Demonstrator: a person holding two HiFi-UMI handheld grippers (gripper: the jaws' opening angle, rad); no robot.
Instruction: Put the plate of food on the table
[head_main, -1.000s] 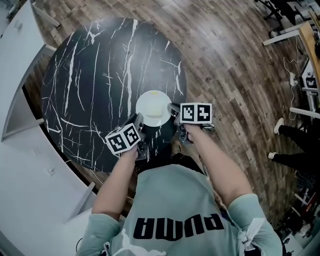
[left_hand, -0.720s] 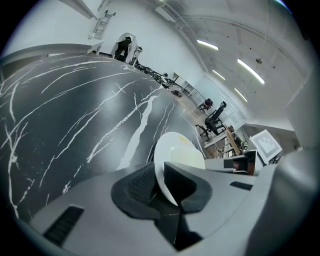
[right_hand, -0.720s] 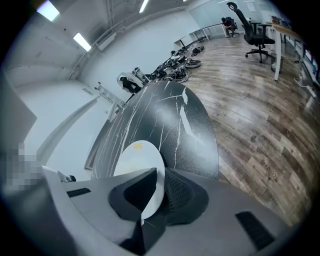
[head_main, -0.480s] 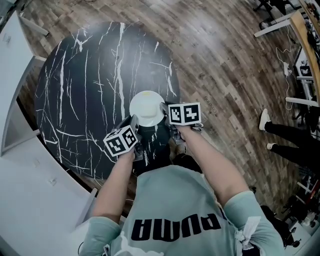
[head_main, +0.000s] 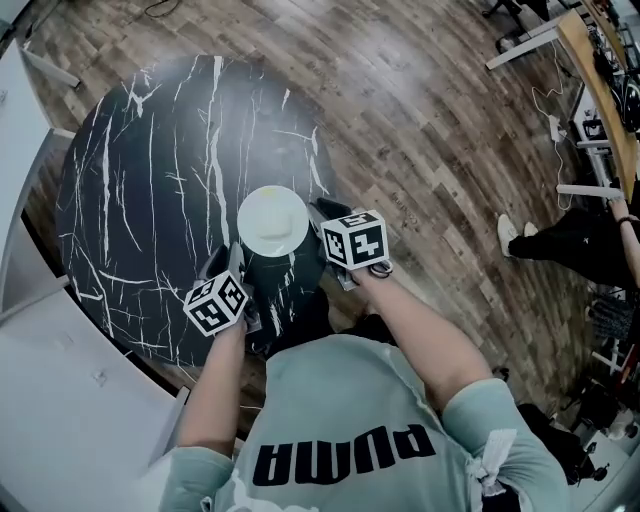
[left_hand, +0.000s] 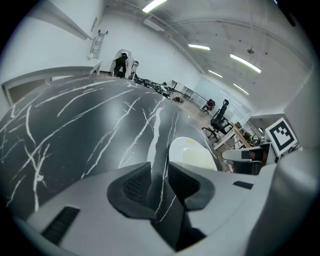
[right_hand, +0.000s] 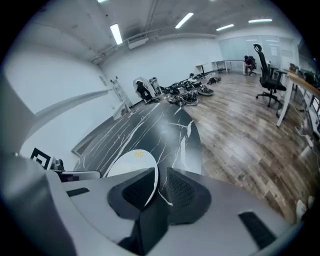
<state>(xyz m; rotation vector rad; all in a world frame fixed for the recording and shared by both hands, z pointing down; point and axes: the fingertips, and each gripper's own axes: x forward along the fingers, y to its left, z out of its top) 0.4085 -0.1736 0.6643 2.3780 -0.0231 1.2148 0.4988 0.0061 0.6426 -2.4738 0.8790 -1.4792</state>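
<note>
Dark ribbed pads of the left gripper (left_hand: 159, 176) have just been spreading and now stand apart, with only bare table (left_hand: 75, 130) between them. The white plate (head_main: 273, 222) lies off at their one o'clock. The right gripper (right_hand: 160, 187) is the nearer: the rim runs between its pads, apparently touching only one, so the grip looks slack. The plate rests flat on the black marble table, near its five-o'clock edge.
</note>
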